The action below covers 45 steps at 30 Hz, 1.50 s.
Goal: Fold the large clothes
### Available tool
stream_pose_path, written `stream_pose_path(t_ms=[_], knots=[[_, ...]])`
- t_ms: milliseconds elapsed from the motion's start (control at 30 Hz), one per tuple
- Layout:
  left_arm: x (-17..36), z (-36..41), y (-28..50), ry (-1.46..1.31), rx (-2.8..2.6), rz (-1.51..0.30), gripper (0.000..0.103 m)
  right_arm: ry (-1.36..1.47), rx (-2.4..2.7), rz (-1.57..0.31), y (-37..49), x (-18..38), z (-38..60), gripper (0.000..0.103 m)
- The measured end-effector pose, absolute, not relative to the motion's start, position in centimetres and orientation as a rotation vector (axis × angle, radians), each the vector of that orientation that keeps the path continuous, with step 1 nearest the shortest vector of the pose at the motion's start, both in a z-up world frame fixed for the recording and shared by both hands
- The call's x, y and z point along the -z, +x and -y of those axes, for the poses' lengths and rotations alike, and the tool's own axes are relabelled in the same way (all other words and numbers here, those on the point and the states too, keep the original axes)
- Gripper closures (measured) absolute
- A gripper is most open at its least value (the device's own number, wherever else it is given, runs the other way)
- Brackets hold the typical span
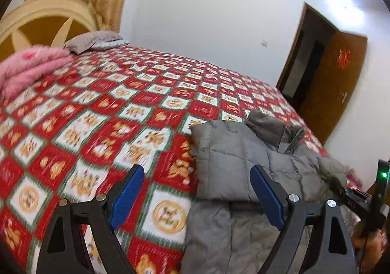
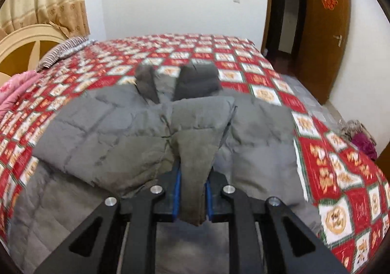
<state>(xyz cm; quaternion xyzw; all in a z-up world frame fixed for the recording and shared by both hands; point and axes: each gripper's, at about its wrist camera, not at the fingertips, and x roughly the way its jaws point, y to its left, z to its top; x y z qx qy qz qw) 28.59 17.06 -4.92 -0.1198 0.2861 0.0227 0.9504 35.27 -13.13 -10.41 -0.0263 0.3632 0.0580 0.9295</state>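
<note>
1. You are holding the left hand-held gripper (image 1: 196,197) with its blue-padded fingers (image 1: 128,194) spread wide and nothing between them; it is hanging over the bed (image 1: 102,113) at the left edge of the grey puffer jacket (image 1: 234,164).
2. You are clamping the right hand-held gripper (image 2: 192,197) on a fold of the grey puffer jacket (image 2: 126,132), the cloth bunching up between the two blue pads and rising off the rest of the garment.
3. The jacket is lying spread on the bed's red-and-white patterned quilt (image 2: 341,164), near the foot-side corner closest to the door (image 2: 321,35), its two sleeves (image 2: 195,81) pointing toward the far edge.
4. A pink blanket (image 1: 26,66) and a grey striped pillow (image 1: 95,41) are sitting at the headboard (image 1: 41,20) end, well apart from the jacket.
5. In the left wrist view, the right gripper's body is showing only at the right edge, blurred.
</note>
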Motion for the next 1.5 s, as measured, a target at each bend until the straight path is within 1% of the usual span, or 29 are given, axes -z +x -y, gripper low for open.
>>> stream_pose_path(t_ms=[67, 133, 233, 267, 300, 367, 500, 567, 600, 667, 767, 933, 1000, 1100, 1167, 1333, 1433, 1467, 1500], knots=[[5.0, -15.5, 30.0, -0.182, -0.061, -0.596, 0.014, -0.033, -0.107, -0.788, 35.6, 12.3, 13.4, 0.084], [5.6, -14.3, 31.3, -0.139, -0.075, -0.612, 0.014, -0.028, -0.094, -0.810, 35.4, 13.4, 13.8, 0.080], [8.0, -13.4, 33.2, -0.123, -0.109, -0.681, 0.014, 0.001, -0.091, -0.836, 35.3, 14.4, 14.3, 0.066], [9.4, -13.3, 34.0, -0.118, -0.117, -0.728, 0.014, 0.020, -0.083, -0.849, 35.2, 14.1, 14.7, 0.055], [10.0, -13.3, 34.2, -0.110, -0.124, -0.756, 0.014, 0.041, -0.078, -0.860, 35.0, 13.8, 15.2, 0.046], [11.4, -13.5, 34.6, -0.087, -0.128, -0.822, 0.014, 0.107, -0.066, -0.848, 34.1, 12.5, 16.7, 0.046], [9.3, -14.1, 34.3, -0.094, -0.097, -0.738, 0.014, 0.105, -0.003, -0.659, 32.4, 7.2, 18.4, 0.044], [7.6, -13.8, 35.5, -0.091, -0.107, -0.702, 0.014, 0.130, -0.078, -0.652, 33.9, 5.6, 17.6, 0.044], [6.8, -13.5, 36.3, -0.094, -0.117, -0.687, 0.014, 0.141, -0.138, -0.683, 35.2, 5.5, 16.7, 0.046], [5.9, -13.1, 38.6, -0.118, -0.128, -0.670, 0.014, 0.127, -0.208, -0.757, 37.7, 6.5, 14.5, 0.051], [7.3, -12.3, 42.2, -0.119, -0.165, -0.740, 0.014, 0.068, -0.191, -0.793, 39.9, 9.2, 12.1, 0.053], [12.6, -11.8, 43.8, -0.078, -0.184, -0.811, 0.014, -0.068, -0.159, -0.785, 40.0, 13.8, 10.7, 0.055], [14.3, -12.1, 43.6, -0.097, -0.165, -0.813, 0.013, -0.095, -0.176, -0.781, 40.0, 14.3, 10.8, 0.054], [15.7, -13.2, 43.8, -0.184, -0.126, -0.827, 0.012, -0.096, -0.198, -0.791, 40.6, 14.7, 11.0, 0.053], [16.1, -13.4, 44.2, -0.197, -0.127, -0.838, 0.009, -0.066, -0.215, -0.799, 40.8, 14.9, 11.4, 0.053], [16.2, -11.2, 44.6, -0.062, -0.196, -0.848, 0.006, -0.052, -0.218, -0.801, 40.8, 15.0, 11.4, 0.053], [15.7, -12.6, 43.4, -0.149, -0.182, -0.822, 0.006, -0.056, -0.217, -0.833, 40.9, 14.2, 11.1, 0.053], [15.4, -13.4, 42.7, -0.210, -0.165, -0.798, 0.006, -0.023, -0.224, -0.850, 41.1, 13.2, 11.5, 0.052], [15.3, -14.0, 42.2, -0.253, -0.151, -0.779, 0.006, 0.034, -0.231, -0.848, 41.4, 12.1, 12.1, 0.047]])
